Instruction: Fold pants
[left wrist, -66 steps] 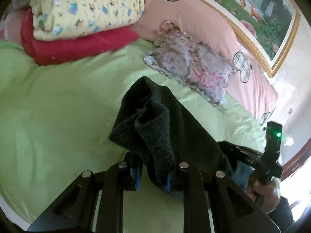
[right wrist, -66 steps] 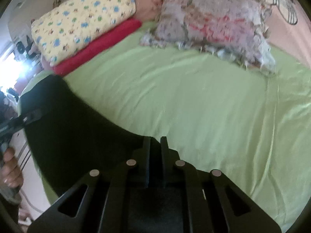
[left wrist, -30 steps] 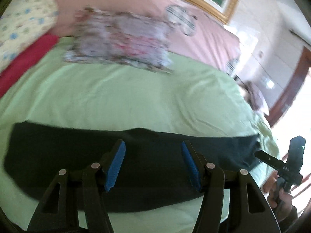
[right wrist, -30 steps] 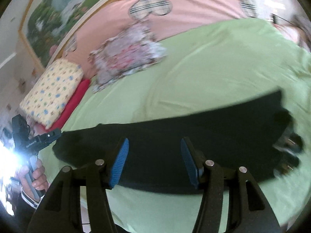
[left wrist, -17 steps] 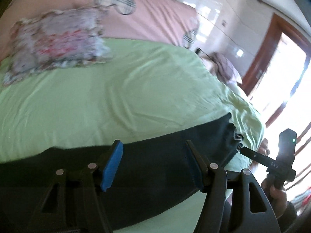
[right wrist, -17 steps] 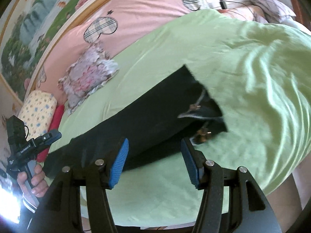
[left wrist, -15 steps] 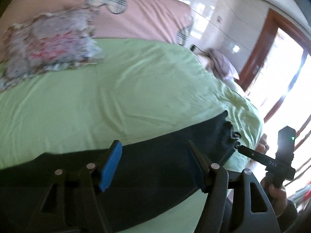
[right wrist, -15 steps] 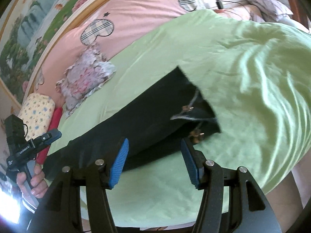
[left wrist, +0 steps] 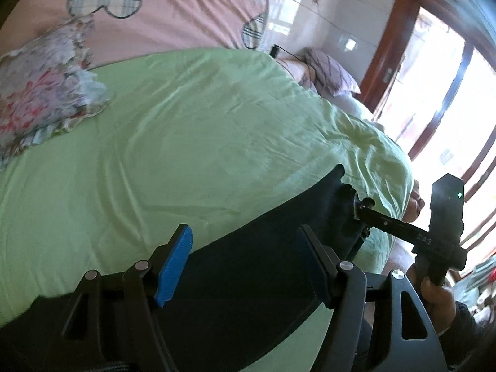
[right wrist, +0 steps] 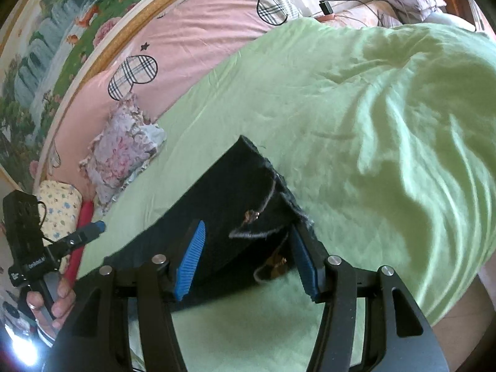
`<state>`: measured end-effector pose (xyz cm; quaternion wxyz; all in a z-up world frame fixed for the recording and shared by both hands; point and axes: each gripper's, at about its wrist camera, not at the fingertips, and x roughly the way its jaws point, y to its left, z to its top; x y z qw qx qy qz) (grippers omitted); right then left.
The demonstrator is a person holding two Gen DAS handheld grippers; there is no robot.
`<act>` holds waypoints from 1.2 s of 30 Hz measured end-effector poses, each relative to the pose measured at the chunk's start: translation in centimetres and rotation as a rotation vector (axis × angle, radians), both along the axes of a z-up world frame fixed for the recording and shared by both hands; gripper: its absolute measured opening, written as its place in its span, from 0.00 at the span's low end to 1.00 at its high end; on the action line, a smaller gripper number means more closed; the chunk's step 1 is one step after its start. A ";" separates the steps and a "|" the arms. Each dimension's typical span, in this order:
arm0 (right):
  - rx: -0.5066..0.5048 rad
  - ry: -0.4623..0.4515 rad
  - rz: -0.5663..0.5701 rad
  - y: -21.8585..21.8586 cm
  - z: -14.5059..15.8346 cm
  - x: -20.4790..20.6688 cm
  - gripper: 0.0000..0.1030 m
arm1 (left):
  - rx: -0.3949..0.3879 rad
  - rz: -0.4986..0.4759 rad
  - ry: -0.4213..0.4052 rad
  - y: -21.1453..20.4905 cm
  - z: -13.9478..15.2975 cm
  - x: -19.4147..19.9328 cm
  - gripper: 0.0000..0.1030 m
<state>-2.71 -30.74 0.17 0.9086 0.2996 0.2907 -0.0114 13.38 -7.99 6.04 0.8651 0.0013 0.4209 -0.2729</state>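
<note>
Black pants (left wrist: 248, 266) lie flat in a long strip across the green bed sheet (left wrist: 192, 142), near its front edge. My left gripper (left wrist: 245, 266) hovers over the middle of the strip, its jaws opening and pressing on nothing. The waist end of the pants (right wrist: 248, 204), with its fly and metal button, lies under my right gripper (right wrist: 248, 263). Its blue pads (right wrist: 192, 257) stand on either side of that end, closing but clear of the cloth. The right gripper (left wrist: 362, 209) also shows in the left wrist view, and the left gripper (right wrist: 93, 228) in the right wrist view.
A floral pillow (right wrist: 121, 152) lies at the back on a pink quilt (right wrist: 198, 31). A yellow pillow (right wrist: 59, 204) sits on a red one far left. The bed drops off at the right edge (right wrist: 458, 291) near a doorway (left wrist: 427, 93). A hand (left wrist: 437, 294) holds the right gripper.
The pants, earlier held up bunched in both shut grippers, now lie spread flat and released. Both grippers have swung toward the waist end, the right one coming over it.
</note>
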 end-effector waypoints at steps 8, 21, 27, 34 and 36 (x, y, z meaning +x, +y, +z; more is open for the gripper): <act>0.030 -0.025 -0.009 -0.8 -0.1 -1.7 0.08 | 0.051 -0.121 0.045 -4.3 -0.6 2.5 0.70; 0.101 0.046 -0.017 -1.8 -2.3 -2.9 0.07 | 0.155 -0.365 0.235 -13.3 -5.2 6.7 0.70; 0.096 0.063 -0.052 -1.8 -1.9 -3.1 0.26 | 0.180 -0.412 0.265 -15.4 -6.3 7.2 0.70; 0.146 0.054 -0.058 -2.7 -2.7 -3.1 0.35 | 0.161 -0.468 0.303 -17.0 -7.1 7.8 0.68; 0.151 0.049 -0.056 -2.6 -2.8 -2.9 0.35 | 0.143 -0.473 0.313 -17.2 -7.2 8.1 0.67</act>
